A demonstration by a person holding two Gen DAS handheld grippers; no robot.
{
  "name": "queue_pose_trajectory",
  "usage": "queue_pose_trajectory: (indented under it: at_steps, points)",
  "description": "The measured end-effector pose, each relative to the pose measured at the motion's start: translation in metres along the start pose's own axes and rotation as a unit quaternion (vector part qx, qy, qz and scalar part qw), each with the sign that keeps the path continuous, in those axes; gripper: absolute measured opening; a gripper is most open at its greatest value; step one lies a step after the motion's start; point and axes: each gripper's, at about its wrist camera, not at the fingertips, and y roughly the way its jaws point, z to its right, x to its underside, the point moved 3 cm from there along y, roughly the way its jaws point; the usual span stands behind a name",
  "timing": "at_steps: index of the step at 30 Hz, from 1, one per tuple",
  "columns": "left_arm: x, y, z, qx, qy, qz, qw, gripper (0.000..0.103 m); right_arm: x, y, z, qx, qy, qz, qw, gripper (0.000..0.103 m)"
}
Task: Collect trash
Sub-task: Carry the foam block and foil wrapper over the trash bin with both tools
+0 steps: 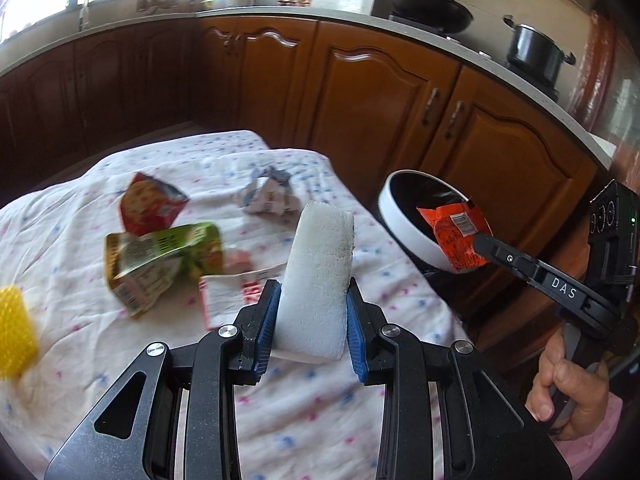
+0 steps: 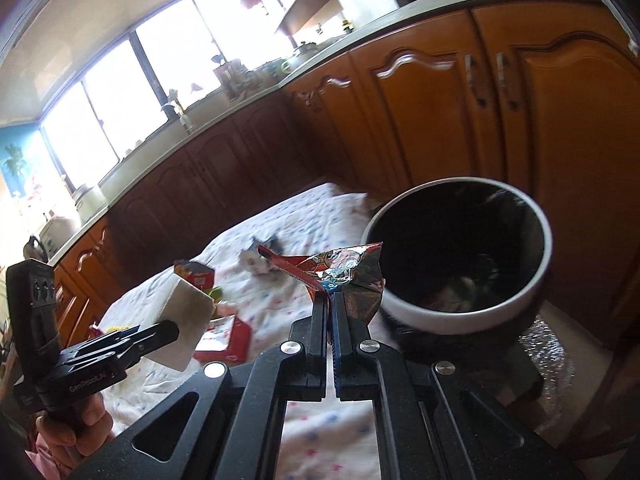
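My left gripper (image 1: 312,304) is shut on a white foam block (image 1: 320,264) and holds it above the cloth-covered table (image 1: 320,420); the block also shows in the right wrist view (image 2: 186,320). My right gripper (image 2: 331,300) is shut on a red snack wrapper (image 2: 348,276), held at the rim of the white-rimmed black trash bin (image 2: 460,308). In the left wrist view the wrapper (image 1: 456,232) hangs over the bin (image 1: 400,220). On the cloth lie a red packet (image 1: 148,208), a green wrapper (image 1: 160,260), crumpled paper (image 1: 268,196) and a white-and-red wrapper (image 1: 228,296).
A yellow object (image 1: 14,328) sits at the table's left edge. Wooden kitchen cabinets (image 1: 380,100) stand behind the table and bin. A wok (image 1: 424,8) and a pot (image 1: 536,52) sit on the counter. A silver mat (image 2: 548,364) lies under the bin.
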Motion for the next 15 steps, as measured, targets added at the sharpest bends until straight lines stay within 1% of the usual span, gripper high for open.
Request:
queue_pose_trajectory:
  at_steps: [6, 10, 15]
  points:
    - [-0.016, 0.021, 0.030, 0.022, 0.022, -0.014, 0.9994, 0.030, -0.009, -0.012, 0.028, 0.015, 0.021, 0.013, 1.000, 0.002]
    - [-0.027, 0.032, 0.054, 0.035, 0.049, -0.018, 0.9980, 0.030, -0.016, -0.015, 0.041, 0.020, 0.030, 0.019, 0.999, 0.002]
    - [-0.040, 0.045, 0.078, 0.049, 0.063, -0.022, 0.9966, 0.030, -0.024, -0.013, 0.057, 0.026, 0.043, 0.022, 0.998, 0.002]
